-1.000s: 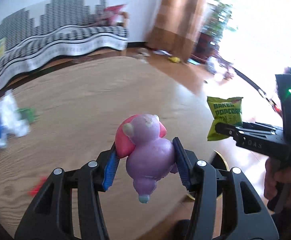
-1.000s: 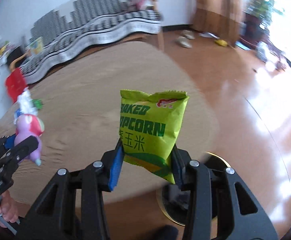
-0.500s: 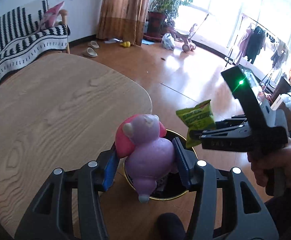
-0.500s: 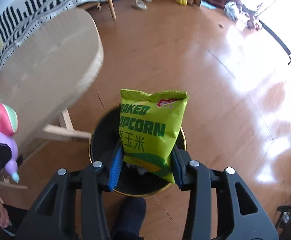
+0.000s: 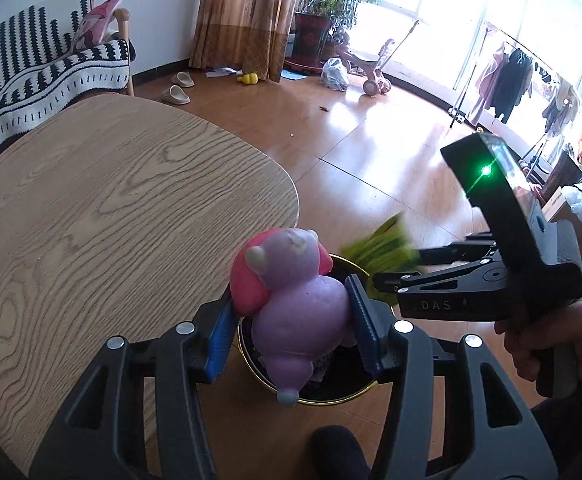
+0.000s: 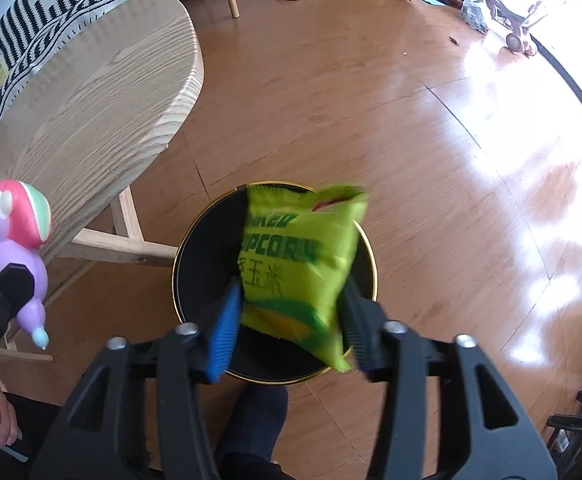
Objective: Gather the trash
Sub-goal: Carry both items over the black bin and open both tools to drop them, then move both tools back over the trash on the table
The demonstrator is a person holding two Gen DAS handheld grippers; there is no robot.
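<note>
My left gripper point(image 5: 293, 330) is shut on a purple and pink squishy toy point(image 5: 291, 300), held over the near rim of a black bin with a gold rim point(image 5: 331, 398). My right gripper point(image 6: 287, 328) has its jaws spread over the bin point(image 6: 203, 248). The green popcorn bag point(image 6: 299, 264) sits blurred and tilted between the open fingers, loose from the pads. The bag also shows blurred in the left wrist view point(image 5: 383, 246), in front of the right gripper point(image 5: 387, 272). The toy shows at the left of the right wrist view point(image 6: 11, 240).
A round wooden table point(image 5: 111, 216) stands left of the bin, its legs beside the bin point(image 6: 119, 240). A striped sofa point(image 5: 31, 64) is behind it. Slippers point(image 5: 177, 88), a yellow toy, plants and a clothes rack lie across the wooden floor point(image 6: 431, 140).
My right gripper has opened and the popcorn bag has come loose, tilting and dropping toward the bin. Both grippers moved a little further over the bin. The left still grips the toy.
</note>
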